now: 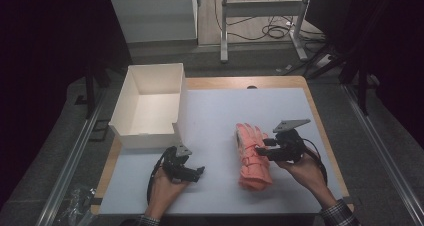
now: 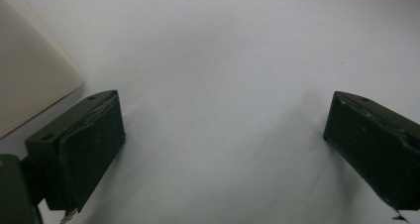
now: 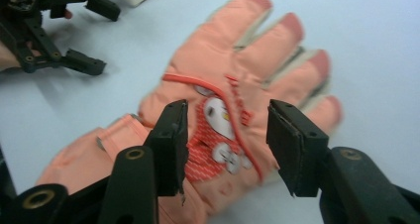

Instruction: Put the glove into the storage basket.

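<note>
Between the spread jaws of the right gripper (image 3: 225,147) lies an orange glove (image 3: 233,110), flat on the white table cover (image 1: 225,106) with its back up and a small cartoon patch showing; neither jaw pad can be seen touching the fabric, and the jaws stand above the middle of the glove, one toward the thumb side and one toward the little-finger side. From above, the glove (image 1: 251,156) runs with its fingertips pointing away from the person and its cuff toward them, and the right gripper (image 1: 262,148) comes at it from the side, held in the right hand (image 1: 305,171). Off beyond the glove's thumb side the left gripper (image 1: 200,170) rests low near the table cover in the left hand (image 1: 167,186), its jaws wide apart with nothing but bare white surface (image 2: 223,85) between them. Just past the left gripper's far jaw stands an open white box (image 1: 150,106), its wall (image 2: 29,80) close beside that jaw.
</note>
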A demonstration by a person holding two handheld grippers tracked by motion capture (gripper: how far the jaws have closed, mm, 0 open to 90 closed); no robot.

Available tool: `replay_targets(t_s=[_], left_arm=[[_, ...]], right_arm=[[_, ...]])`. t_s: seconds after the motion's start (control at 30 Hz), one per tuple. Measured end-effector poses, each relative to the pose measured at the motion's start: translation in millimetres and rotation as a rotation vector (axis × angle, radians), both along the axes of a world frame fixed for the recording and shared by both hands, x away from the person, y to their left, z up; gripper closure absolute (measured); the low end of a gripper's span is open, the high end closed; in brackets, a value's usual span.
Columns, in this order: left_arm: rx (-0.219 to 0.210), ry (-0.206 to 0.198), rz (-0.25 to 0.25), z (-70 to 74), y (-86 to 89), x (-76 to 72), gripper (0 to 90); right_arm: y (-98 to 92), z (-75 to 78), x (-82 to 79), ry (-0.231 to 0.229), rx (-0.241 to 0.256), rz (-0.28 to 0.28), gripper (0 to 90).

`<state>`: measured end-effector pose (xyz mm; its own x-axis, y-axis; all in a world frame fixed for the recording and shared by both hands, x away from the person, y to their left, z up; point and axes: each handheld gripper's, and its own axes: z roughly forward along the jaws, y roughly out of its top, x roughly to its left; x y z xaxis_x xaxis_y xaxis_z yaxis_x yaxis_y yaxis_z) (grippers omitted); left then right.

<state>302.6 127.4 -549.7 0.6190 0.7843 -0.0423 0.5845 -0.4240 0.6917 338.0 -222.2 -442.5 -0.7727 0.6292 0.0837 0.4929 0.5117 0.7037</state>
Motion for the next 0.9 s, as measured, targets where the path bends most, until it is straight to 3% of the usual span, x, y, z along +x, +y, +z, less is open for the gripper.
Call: replay_targets(t_s=[0.13,0.2,0.47,0.7,0.9], left_arm=[[-0.002,0.003,0.002,0.1,-0.2,-0.1,2.3],[-0.001,0.002,0.002,-0.1,-0.3,0.0,2.3],[-0.003,0.001,-0.001,-0.1,0.3,0.0,2.5],[0.000,-0.002,-0.003,-0.1,0.6,0.1,2.4],[0.000,-0.002,-0.004,-0.2,0.6,0.1,2.4]], right_arm=[[-14.1,1.4,-4.1,-0.027,0.004,-0.036,49.7],[-21.4,-1.1,-5.2,-0.017,0.003,-0.051,49.3],[-41.2,-27.7,-15.4,-0.021,-0.003,-0.083,48.2],[-52.8,-51.8,-34.3,-0.017,0.034,-0.068,71.0],[-53.2,-65.8,-43.6,-0.006,0.054,-0.039,82.0]])
